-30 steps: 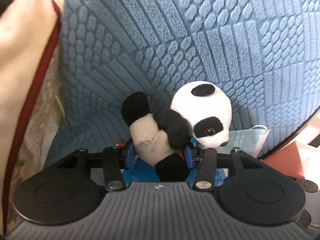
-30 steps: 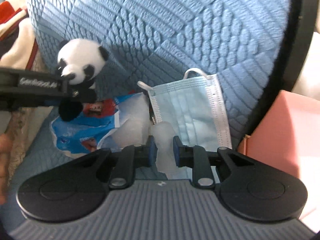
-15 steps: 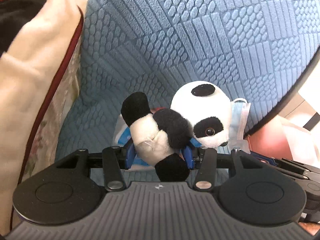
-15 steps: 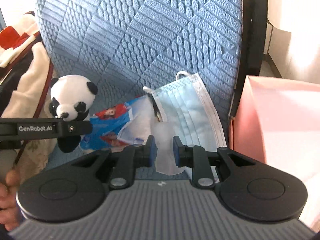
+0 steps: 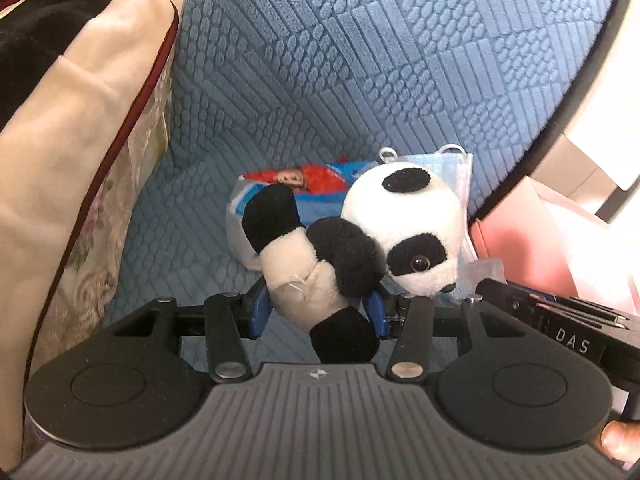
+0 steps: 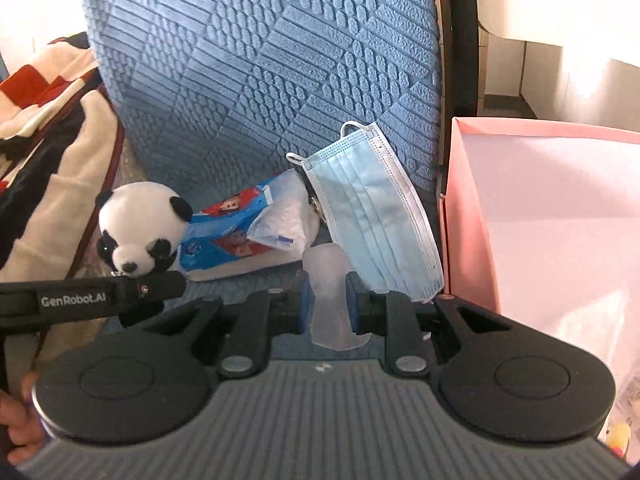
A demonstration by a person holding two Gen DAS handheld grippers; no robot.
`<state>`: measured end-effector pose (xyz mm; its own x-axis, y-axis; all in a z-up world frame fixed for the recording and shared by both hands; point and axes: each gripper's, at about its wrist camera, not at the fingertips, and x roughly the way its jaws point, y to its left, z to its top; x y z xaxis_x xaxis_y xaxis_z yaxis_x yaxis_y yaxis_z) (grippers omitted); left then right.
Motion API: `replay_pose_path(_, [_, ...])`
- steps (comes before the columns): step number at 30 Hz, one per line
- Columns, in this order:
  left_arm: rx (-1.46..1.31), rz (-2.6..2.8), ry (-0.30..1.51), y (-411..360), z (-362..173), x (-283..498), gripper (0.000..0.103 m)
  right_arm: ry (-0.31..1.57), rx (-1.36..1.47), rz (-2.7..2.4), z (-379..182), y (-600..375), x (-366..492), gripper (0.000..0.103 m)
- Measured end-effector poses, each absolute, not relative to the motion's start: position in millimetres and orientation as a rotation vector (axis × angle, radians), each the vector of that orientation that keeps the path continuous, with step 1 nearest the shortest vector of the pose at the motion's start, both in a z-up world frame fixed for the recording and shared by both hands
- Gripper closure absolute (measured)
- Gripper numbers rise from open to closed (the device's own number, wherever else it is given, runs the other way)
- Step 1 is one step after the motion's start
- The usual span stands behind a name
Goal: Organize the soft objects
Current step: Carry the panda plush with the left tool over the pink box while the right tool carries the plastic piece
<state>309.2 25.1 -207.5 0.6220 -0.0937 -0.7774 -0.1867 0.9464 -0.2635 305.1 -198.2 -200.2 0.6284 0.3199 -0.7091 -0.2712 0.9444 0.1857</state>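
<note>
My left gripper (image 5: 318, 312) is shut on a small panda plush (image 5: 360, 240), its blue pads pressing the pale belly; the head leans right. In the right wrist view the panda (image 6: 138, 228) hangs at the left above the left gripper's black finger (image 6: 112, 294). My right gripper (image 6: 326, 300) is shut on a translucent whitish soft piece (image 6: 330, 300) that sticks out above and below the pads. On the blue textured seat lie a blue tissue pack (image 6: 236, 232) and a light blue face mask (image 6: 376, 220).
The blue quilted chair back (image 6: 280, 60) fills the background. A pink box (image 6: 540, 220) stands open at the right, by the chair's black frame. Cream, red and black cloth (image 5: 72, 120) is piled at the left. A hand (image 6: 16, 432) shows at the lower left.
Both grippers have drawn back and up from the chair seat with their loads. The tissue pack, the mask and the pink box have come further into view.
</note>
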Motion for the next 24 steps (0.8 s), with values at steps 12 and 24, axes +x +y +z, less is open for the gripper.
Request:
replay_pose_path(12, [-0.353,0.025,0.922,3,-217,250,0.049,0.821,0.076,0.343,-194,-203,253,0.080])
replay_pose_path(24, [-0.347,0.027,0.906,-5,-207,204,0.049,0.800,0.064,0.323,-189,-218,205,0.080])
